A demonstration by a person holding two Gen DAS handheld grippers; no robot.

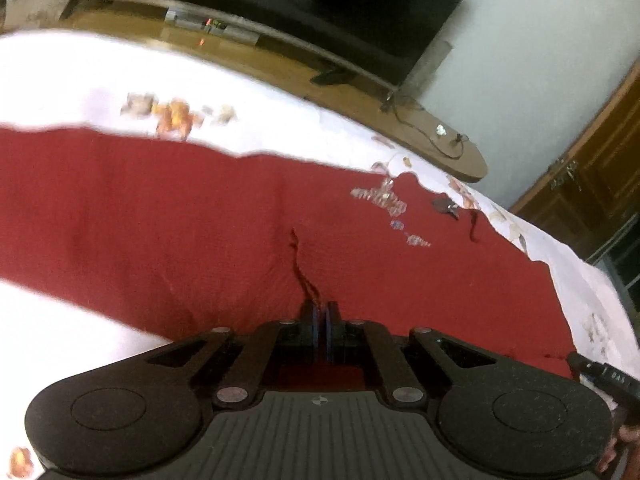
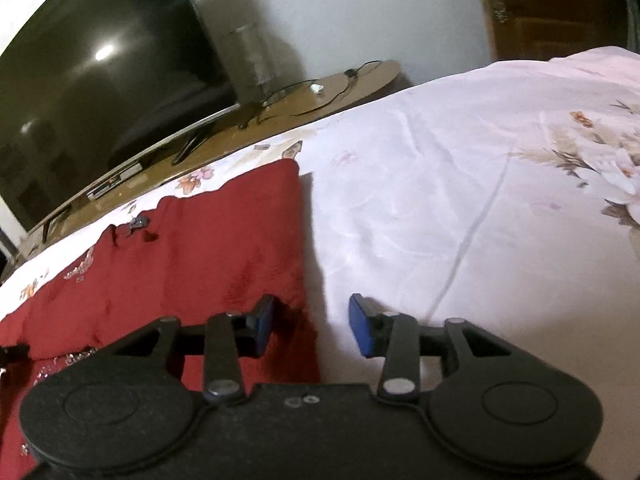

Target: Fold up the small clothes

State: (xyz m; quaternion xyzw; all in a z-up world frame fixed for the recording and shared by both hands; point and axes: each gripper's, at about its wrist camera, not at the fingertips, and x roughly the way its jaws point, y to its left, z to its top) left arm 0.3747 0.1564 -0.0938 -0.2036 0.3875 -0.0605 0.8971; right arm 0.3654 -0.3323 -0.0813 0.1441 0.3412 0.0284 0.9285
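Observation:
A dark red garment (image 1: 200,220) with silver embroidery lies spread on the white floral bedsheet (image 1: 72,76). My left gripper (image 1: 320,312) is shut on a pinch of the red fabric near its front edge; a crease runs away from the fingertips. In the right wrist view the same garment (image 2: 200,248) lies at the left. My right gripper (image 2: 310,320) is open, low over the garment's right edge: its left finger (image 2: 262,320) is over the red fabric, its right finger (image 2: 362,328) over the bare sheet (image 2: 460,168).
A wooden TV stand (image 2: 320,92) with cables runs along the bed's far side, with a large dark television (image 2: 100,80) on it. A wooden door (image 1: 592,176) stands at the right. The other gripper's tip (image 1: 600,372) shows at the left wrist view's right edge.

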